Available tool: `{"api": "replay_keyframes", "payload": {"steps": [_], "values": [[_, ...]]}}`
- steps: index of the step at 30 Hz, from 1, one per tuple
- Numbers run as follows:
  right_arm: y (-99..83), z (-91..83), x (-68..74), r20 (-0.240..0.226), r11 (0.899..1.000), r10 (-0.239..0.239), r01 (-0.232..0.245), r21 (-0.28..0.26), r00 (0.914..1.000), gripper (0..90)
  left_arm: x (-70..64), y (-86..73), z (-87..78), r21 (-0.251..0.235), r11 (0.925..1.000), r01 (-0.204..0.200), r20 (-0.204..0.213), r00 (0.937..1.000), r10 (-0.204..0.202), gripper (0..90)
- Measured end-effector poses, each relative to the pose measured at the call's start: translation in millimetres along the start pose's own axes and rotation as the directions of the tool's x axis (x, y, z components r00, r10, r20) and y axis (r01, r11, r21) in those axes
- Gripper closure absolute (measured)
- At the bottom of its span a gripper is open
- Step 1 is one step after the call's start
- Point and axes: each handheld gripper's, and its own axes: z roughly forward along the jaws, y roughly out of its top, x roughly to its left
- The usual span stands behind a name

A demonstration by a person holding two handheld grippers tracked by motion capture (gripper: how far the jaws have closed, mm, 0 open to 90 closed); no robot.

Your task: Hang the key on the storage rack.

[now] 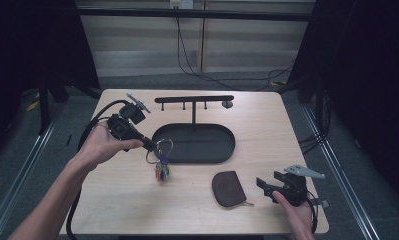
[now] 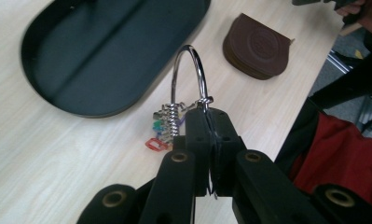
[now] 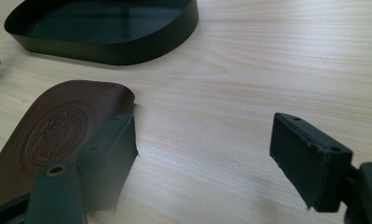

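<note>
the pale wooden surface (image 1: 267,125) has lots of bare room on its far right side and along the near edge at the left. the long black oval tray (image 1: 222,145) sits in the middle, and a black rack with small hooks (image 1: 194,99) stands up from its far side.

the left gripper (image 1: 153,146) is pinched tight on a big shiny metal key ring (image 2: 188,74), just beside the tray's left end. colourful little key tags (image 1: 162,171) hang down from the ring over bare wood. i cannot tell if they touch the wood.

the round brown leather pouch (image 1: 228,188) lies flat near the front edge, between the hanging tags and the right gripper (image 1: 268,184). the right gripper is near the front right corner with its jaws spread wide, grasping nothing. in the right gripper view, the pouch lies just past its left jaw, and bare wood shows between the jaws.
</note>
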Motion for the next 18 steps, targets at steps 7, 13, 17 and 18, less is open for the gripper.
{"api": "replay_keyframes", "payload": {"steps": [7, 13, 17, 18], "values": [[0.1, 0.3, 0.3, 0.0, 1.0, 0.0, 0.0, 0.001, 1.0, 22.7, -0.7, 5.5, -9.5, -0.007, 0.9998, -0.019, 0.005, 0.9998, 0.019, 88.6], [0.4, -1.0, -0.3, 0.009, 1.0, 0.005, -0.005, -0.009, 0.9999, 22.8, -1.2, 10.6, -12.8, -0.01, 0.9999, -0.011, -0.009, 0.9999, 0.011, 88.6], [0.1, -1.0, -0.5, 0.009, 1.0, 0.003, -0.003, -0.007, 1.0, 22.8, 2.1, 14.6, -14.4, 0.006, 1.0, -0.002, -0.016, 0.9999, 0.002, 88.6], [0.2, -0.7, -0.4, 0.008, 1.0, 0.0, 0.0, -0.007, 1.0, 22.8, 3.4, 15.5, -14.7, 0.008, 1.0, 0.005, -0.017, 0.9998, -0.005, 88.6]]}}
